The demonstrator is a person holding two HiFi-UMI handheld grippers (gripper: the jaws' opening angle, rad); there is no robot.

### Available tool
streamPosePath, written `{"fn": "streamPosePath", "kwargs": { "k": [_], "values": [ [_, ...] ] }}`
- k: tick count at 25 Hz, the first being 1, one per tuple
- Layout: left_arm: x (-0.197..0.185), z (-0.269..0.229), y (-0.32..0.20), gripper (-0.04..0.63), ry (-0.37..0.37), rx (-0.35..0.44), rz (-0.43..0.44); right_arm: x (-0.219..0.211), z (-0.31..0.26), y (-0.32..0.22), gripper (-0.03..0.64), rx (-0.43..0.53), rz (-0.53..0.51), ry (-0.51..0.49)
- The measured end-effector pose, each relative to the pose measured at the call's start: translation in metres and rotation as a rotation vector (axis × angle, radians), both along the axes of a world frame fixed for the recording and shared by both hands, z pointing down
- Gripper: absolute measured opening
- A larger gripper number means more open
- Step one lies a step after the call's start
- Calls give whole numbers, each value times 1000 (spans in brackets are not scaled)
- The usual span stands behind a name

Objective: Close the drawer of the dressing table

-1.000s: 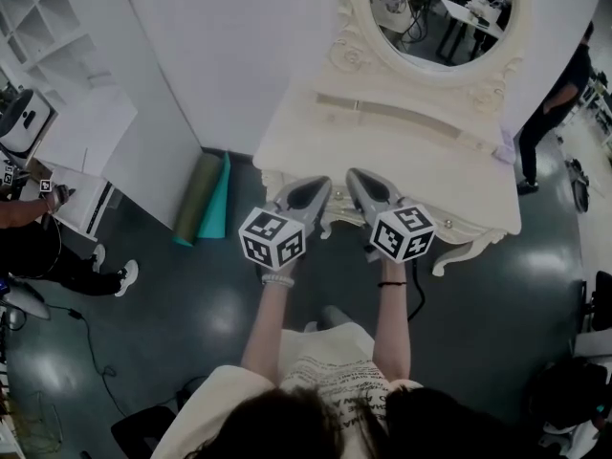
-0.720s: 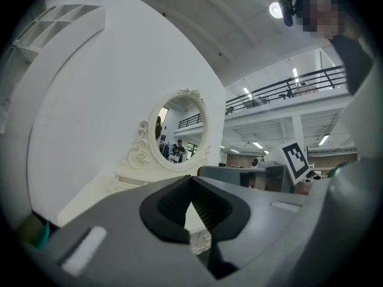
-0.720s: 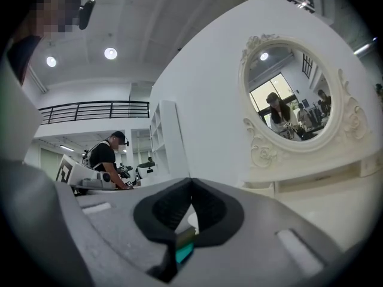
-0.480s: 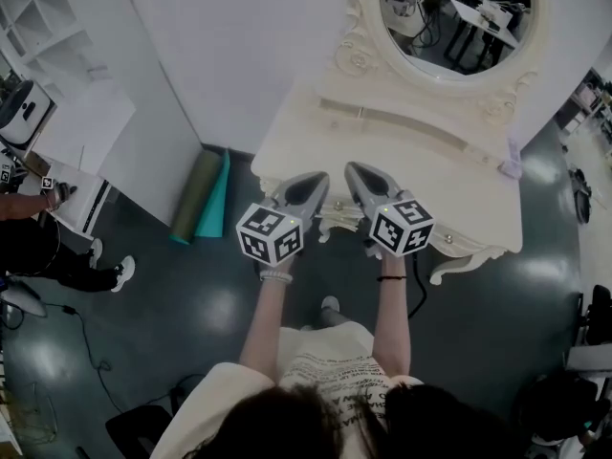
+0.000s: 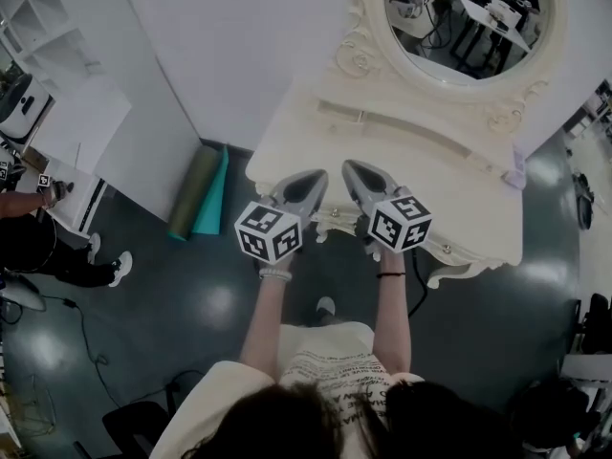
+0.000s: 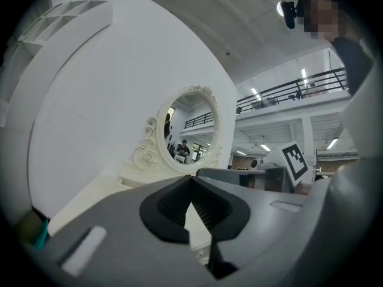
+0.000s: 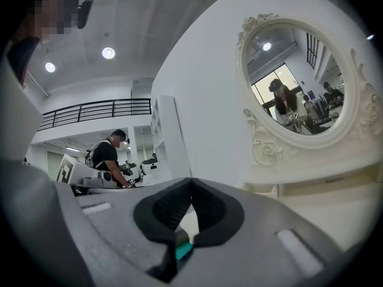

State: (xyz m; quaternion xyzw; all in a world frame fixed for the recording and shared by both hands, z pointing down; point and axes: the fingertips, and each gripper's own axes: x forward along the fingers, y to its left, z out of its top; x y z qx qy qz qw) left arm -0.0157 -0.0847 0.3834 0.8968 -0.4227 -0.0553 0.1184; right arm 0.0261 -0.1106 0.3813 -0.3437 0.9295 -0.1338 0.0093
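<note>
Two forearms reach forward side by side, holding the grey left gripper [image 5: 318,176] and grey right gripper [image 5: 348,167] level, each with jaws pressed together on nothing, tips converging over the front edge of the cream carved dressing desk [image 5: 449,175], its drawer front [image 5: 337,220] just beneath them.

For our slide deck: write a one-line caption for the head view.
Person holds left gripper and right gripper, both shut, at the front of a cream carved dressing table.
</note>
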Motion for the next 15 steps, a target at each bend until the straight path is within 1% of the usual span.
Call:
{"fn": "streamPosePath", "kwargs": {
  "k": [15],
  "values": [
    [18, 10, -52, -8, 4, -29, -20, 19, 13, -53, 3, -33, -19, 4]
  ]
}}
